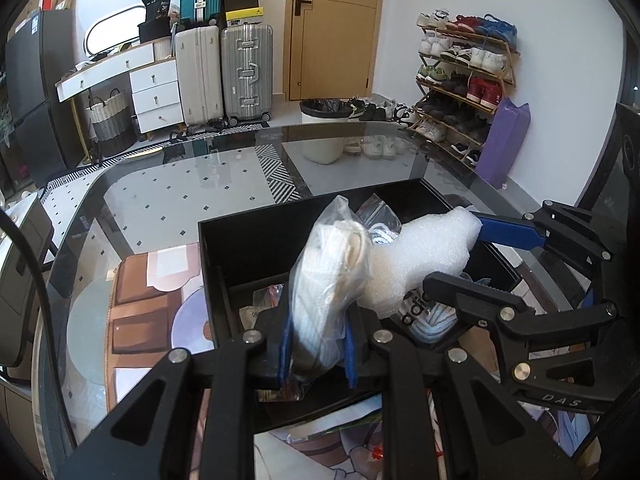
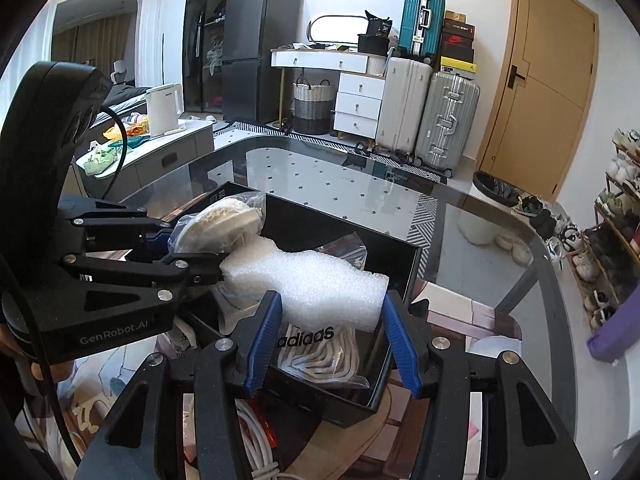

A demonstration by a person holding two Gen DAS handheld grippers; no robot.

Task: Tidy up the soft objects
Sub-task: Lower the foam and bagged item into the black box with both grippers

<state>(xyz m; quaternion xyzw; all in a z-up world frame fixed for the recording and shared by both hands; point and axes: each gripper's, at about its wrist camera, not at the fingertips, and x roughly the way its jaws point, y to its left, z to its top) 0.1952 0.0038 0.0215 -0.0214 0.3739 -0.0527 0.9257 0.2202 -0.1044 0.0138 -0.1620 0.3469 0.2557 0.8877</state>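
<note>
With my left gripper point(image 1: 316, 344) clamped on a bagged cloth bundle point(image 1: 336, 276) and my right gripper point(image 2: 332, 320) spread wide around the foam piece point(image 2: 316, 280), both above the black box point(image 2: 372, 396), I fear the unheld foam slipping off.

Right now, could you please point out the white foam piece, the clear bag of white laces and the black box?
white foam piece point(image 2: 320, 284): right wrist view, middle of its bumpy surface.
clear bag of white laces point(image 1: 332, 280): left wrist view, its bulging middle.
black box point(image 1: 256, 240): left wrist view, inner far wall.
</note>
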